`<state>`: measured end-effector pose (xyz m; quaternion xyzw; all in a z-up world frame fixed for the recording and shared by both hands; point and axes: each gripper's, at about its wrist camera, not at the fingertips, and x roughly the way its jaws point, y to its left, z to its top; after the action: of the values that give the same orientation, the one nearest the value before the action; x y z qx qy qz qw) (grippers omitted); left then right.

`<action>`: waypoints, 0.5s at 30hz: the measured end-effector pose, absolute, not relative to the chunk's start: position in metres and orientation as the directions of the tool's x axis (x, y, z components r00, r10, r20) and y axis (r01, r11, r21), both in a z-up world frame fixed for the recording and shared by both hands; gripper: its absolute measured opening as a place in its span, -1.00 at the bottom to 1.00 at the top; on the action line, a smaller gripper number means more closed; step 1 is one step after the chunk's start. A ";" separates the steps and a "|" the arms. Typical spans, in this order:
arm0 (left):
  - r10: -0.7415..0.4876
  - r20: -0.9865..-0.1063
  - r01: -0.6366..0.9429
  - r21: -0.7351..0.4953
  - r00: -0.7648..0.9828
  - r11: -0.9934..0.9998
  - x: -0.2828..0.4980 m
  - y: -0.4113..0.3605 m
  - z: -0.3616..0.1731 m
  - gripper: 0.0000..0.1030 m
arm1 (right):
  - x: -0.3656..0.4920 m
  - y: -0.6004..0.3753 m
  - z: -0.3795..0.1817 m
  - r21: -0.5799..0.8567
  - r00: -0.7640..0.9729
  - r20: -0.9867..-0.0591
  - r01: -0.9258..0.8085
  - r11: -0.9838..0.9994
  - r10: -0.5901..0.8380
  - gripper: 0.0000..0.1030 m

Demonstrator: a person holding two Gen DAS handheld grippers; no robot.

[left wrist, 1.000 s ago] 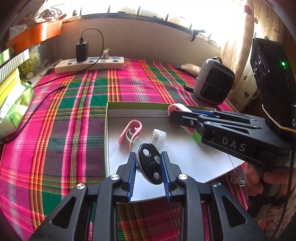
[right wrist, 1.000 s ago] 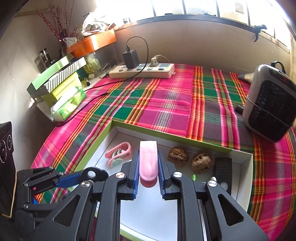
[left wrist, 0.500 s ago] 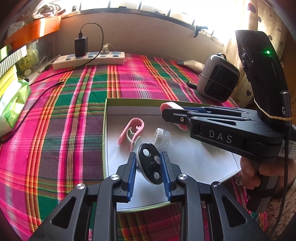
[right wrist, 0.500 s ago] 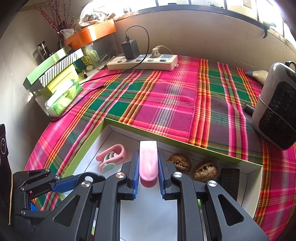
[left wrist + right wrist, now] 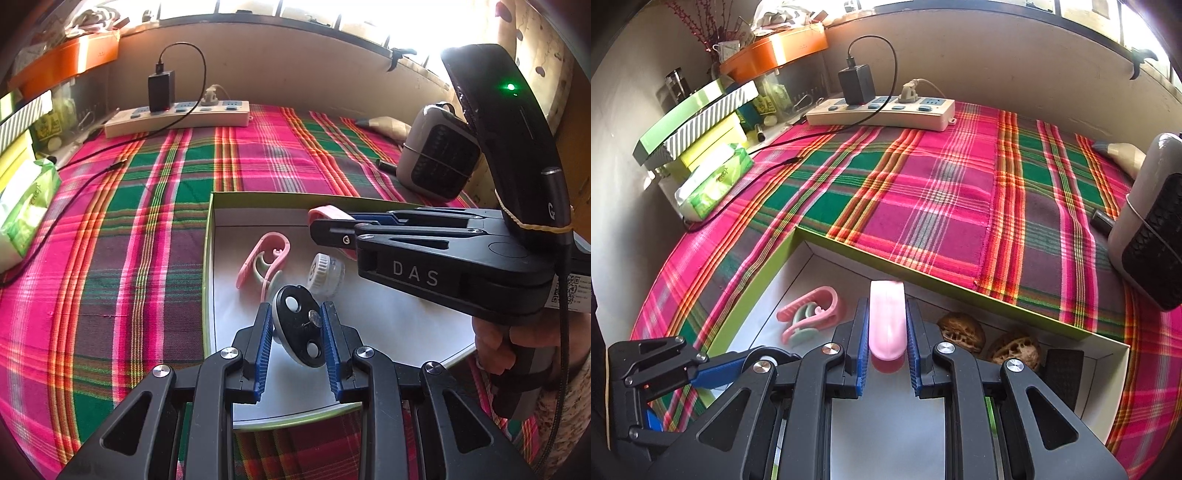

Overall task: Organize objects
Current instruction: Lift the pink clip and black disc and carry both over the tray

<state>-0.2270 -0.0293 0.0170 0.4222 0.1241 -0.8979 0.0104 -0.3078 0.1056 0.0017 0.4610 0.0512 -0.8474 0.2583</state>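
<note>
My left gripper is shut on a black oval disc with white holes, held over the near part of a white shallow box with a green rim. My right gripper is shut on a pink oblong piece, held above the same box; it also shows in the left wrist view. Inside the box lie a pink clip, a white ribbed cap, two walnuts and a black flat piece.
The box sits on a pink and green plaid cloth. A power strip with a charger lies at the back. A small grey heater stands at the right. A tissue pack and stacked boxes are at the left.
Both grippers have risen and pulled back a little from the box while keeping hold of their objects. The things in the box have not moved.
</note>
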 end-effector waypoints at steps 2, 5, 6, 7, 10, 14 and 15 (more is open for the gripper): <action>0.088 -0.760 0.124 -0.218 -0.644 -0.968 -0.227 -0.030 0.016 -0.54 | -0.308 0.105 0.001 0.151 -0.440 -0.809 0.485 -0.862 -0.389 -0.63; 0.082 -0.760 0.132 -0.216 -0.645 -0.968 -0.227 -0.029 0.017 -0.53 | -0.308 0.104 -0.001 0.142 -0.439 -0.814 0.484 -0.863 -0.381 -0.63; 0.076 -0.761 0.137 -0.213 -0.645 -0.967 -0.228 -0.029 0.016 -0.53 | -0.308 0.103 -0.002 0.141 -0.438 -0.816 0.483 -0.864 -0.378 -0.63; 0.075 -0.761 0.137 -0.211 -0.644 -0.968 -0.228 -0.029 0.016 -0.53 | -0.308 0.102 -0.002 0.140 -0.436 -0.817 0.483 -0.864 -0.376 -0.63; 0.068 -0.761 0.149 -0.213 -0.646 -0.966 -0.228 -0.029 0.016 -0.53 | -0.308 0.101 -0.002 0.134 -0.436 -0.820 0.484 -0.865 -0.371 -0.63; 0.053 -0.762 0.170 -0.211 -0.646 -0.963 -0.229 -0.029 0.016 -0.53 | -0.309 0.100 -0.004 0.126 -0.432 -0.826 0.484 -0.866 -0.361 -0.63; 0.052 -0.762 0.170 -0.210 -0.645 -0.963 -0.229 -0.028 0.016 -0.53 | -0.309 0.099 -0.004 0.124 -0.432 -0.828 0.482 -0.867 -0.359 -0.63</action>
<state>-0.2288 -0.0281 0.0163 0.4200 0.1322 -0.8972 0.0328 -0.3095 0.0992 -0.0040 0.4712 0.0656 -0.8435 0.2492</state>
